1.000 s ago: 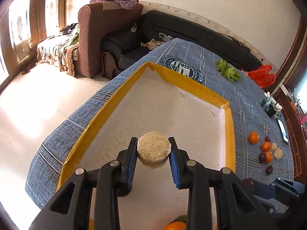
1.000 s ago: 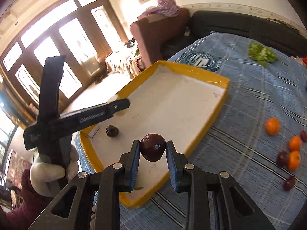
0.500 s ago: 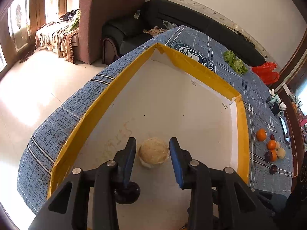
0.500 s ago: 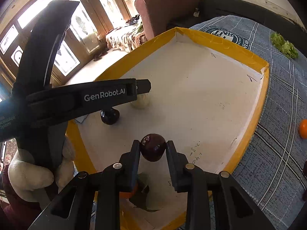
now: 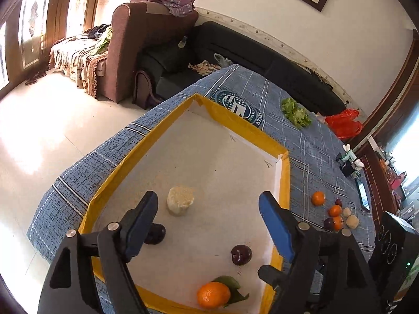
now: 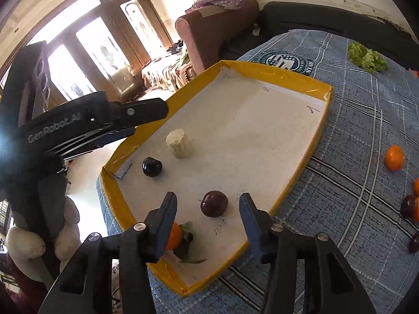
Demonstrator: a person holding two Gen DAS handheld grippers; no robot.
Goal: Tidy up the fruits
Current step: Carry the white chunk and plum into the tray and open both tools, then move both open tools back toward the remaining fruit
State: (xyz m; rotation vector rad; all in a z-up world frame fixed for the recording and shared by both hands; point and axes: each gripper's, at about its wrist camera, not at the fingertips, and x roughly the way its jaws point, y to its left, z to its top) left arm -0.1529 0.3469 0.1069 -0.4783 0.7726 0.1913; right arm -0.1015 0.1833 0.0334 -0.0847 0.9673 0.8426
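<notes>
The loose fruits I have yet to gather, a cluster of small orange citrus, dark plums and pale round pieces (image 5: 336, 216), lie on the blue checked tablecloth (image 6: 353, 157) well off to the right of the yellow-rimmed white cardboard tray (image 5: 235, 124). From my right gripper (image 6: 208, 209) they sit to the right and a little ahead, the nearest being a lone orange citrus (image 6: 394, 157). I judge the right hand the nearer one for the next pick. Its blue-padded jaws stand wide apart and empty, framing a dark red plum (image 6: 214, 203) that rests on the tray floor. My left gripper (image 5: 209, 213) also has its jaws spread and holds nothing, hovering over the tray with a pale beige cylindrical chunk (image 5: 180, 200) standing upright ahead. A second dark plum (image 6: 152, 166) and a leafy orange (image 5: 213, 294) sit at the tray's near end.
</notes>
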